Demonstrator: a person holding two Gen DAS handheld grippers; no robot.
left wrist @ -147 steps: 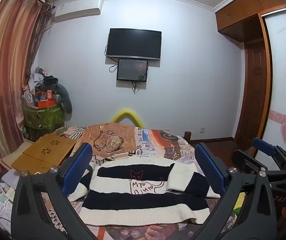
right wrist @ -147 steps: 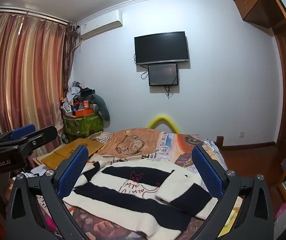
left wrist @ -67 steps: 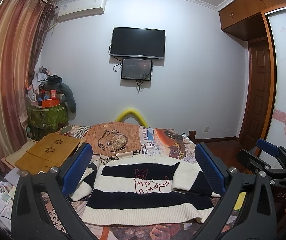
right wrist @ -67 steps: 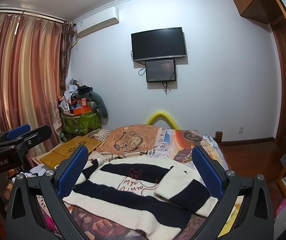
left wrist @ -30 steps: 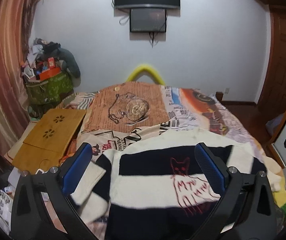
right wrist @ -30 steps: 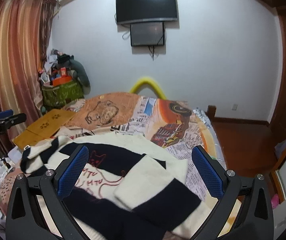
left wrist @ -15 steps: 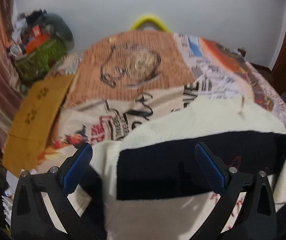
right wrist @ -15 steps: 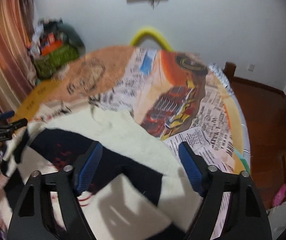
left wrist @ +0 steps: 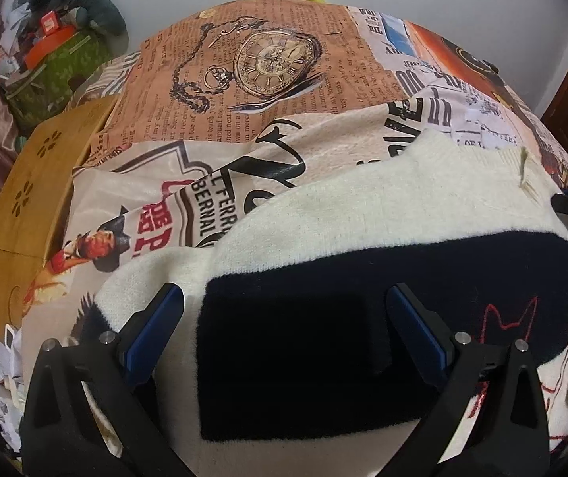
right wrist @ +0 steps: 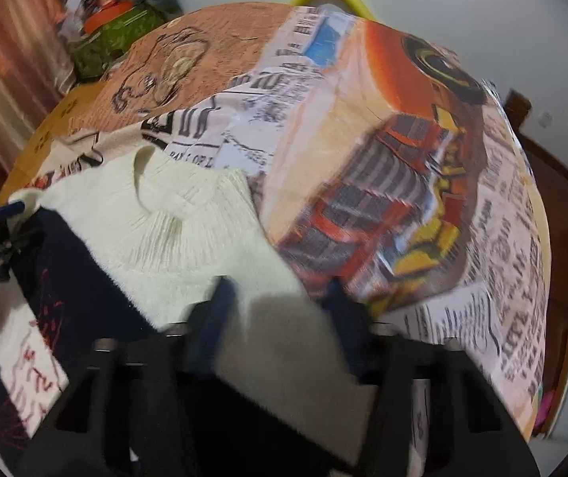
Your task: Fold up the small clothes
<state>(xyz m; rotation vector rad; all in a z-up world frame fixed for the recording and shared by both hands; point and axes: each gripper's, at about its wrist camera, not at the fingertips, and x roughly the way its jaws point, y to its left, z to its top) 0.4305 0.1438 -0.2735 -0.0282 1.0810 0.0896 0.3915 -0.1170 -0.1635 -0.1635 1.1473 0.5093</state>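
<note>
Both grippers have dropped onto the sweater (left wrist: 323, 230); left gripper (left wrist: 284, 318) fingers spread, right gripper (right wrist: 280, 302) fingers closing on its shoulder

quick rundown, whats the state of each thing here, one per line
sweater: lying flat on the bed, front up, not yet folded, right sleeve laid over the body
left claw: open, over the sweater's dark stripe, sweater between its jaws, not gripped
right claw: jaws closing, sweater's shoulder edge between them
bedspread: spread over the bed, under the sweater
wooden lap table: lying at the bedspread's left edge
</note>
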